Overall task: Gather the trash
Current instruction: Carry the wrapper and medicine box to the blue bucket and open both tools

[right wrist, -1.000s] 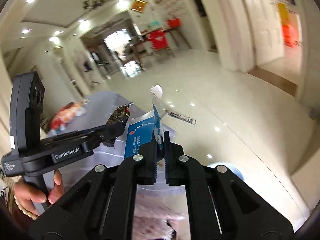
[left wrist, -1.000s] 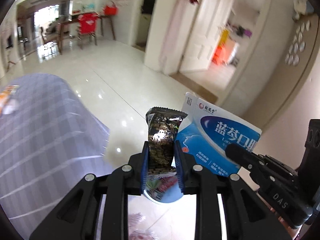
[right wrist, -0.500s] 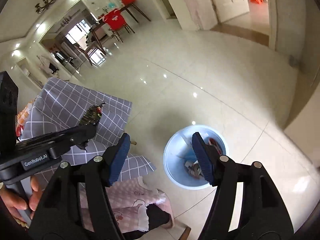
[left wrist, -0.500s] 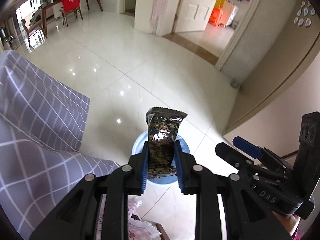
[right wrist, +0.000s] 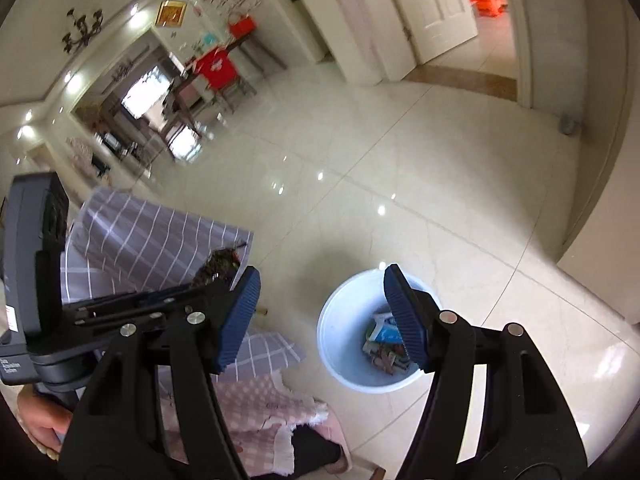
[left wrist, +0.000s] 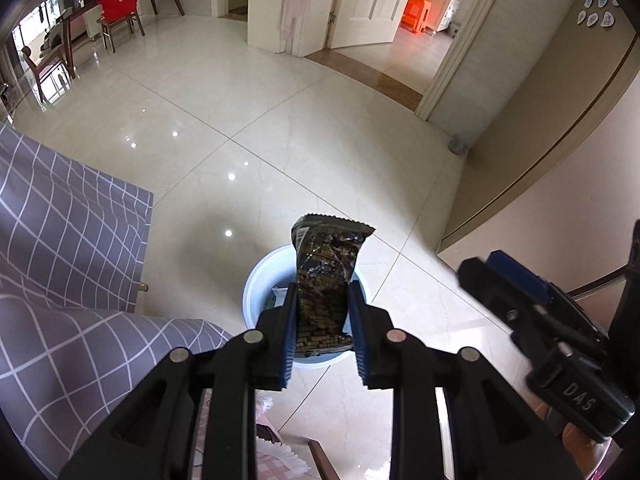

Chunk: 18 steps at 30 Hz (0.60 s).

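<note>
My left gripper (left wrist: 322, 312) is shut on a dark snack wrapper (left wrist: 326, 280) and holds it upright over a light blue trash bin (left wrist: 256, 300) on the floor. My right gripper (right wrist: 322, 316) is open and empty above the same trash bin (right wrist: 340, 360), which holds several wrappers and the blue-and-white box (right wrist: 384, 330). The right gripper also shows at the right edge of the left wrist view (left wrist: 520, 292). The left gripper and its wrapper (right wrist: 218, 266) show at the left of the right wrist view.
A table with a grey checked cloth (left wrist: 60, 260) stands left of the bin. A pink checked cushion (right wrist: 256, 412) lies below it. Glossy tile floor (left wrist: 280, 140) stretches ahead to open doorways (left wrist: 400, 32). A beige wall (left wrist: 560, 200) is at the right.
My right gripper opened and the blue-and-white box dropped into the bin. Both grippers tilted down over the bin. The left gripper kept its hold on the wrapper.
</note>
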Available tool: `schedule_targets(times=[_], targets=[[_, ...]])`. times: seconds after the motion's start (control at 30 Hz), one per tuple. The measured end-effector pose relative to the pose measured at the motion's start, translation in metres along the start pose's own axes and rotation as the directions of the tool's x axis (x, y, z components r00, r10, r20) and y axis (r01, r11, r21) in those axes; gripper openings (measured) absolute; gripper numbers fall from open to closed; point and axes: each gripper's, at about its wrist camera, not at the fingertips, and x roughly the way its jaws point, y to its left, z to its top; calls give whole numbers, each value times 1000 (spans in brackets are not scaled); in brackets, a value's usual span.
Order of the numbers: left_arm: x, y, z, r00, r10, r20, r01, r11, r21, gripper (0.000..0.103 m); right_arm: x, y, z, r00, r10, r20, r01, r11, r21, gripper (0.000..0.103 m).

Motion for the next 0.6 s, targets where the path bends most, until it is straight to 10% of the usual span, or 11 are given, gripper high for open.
schedule_targets(times=[0.13, 0.2, 0.23, 0.6], targets=[[0, -3, 9, 1000, -6, 11, 6, 1000, 3, 32, -15, -8, 4, 997, -13, 77, 9, 999, 47, 65], [-3, -2, 16, 1000, 7, 16, -6, 999, -32, 76, -23, -11, 7, 994, -20, 108, 13, 998, 62, 65], [-6, 0, 18, 1000, 5, 23, -3, 998, -56, 80, -27, -12, 9, 992, -23, 122, 15, 998, 68, 65], [-41, 7, 14, 997, 18, 81, -12, 997, -80, 80, -36, 3, 15, 993, 5, 116, -12, 998, 59, 65]])
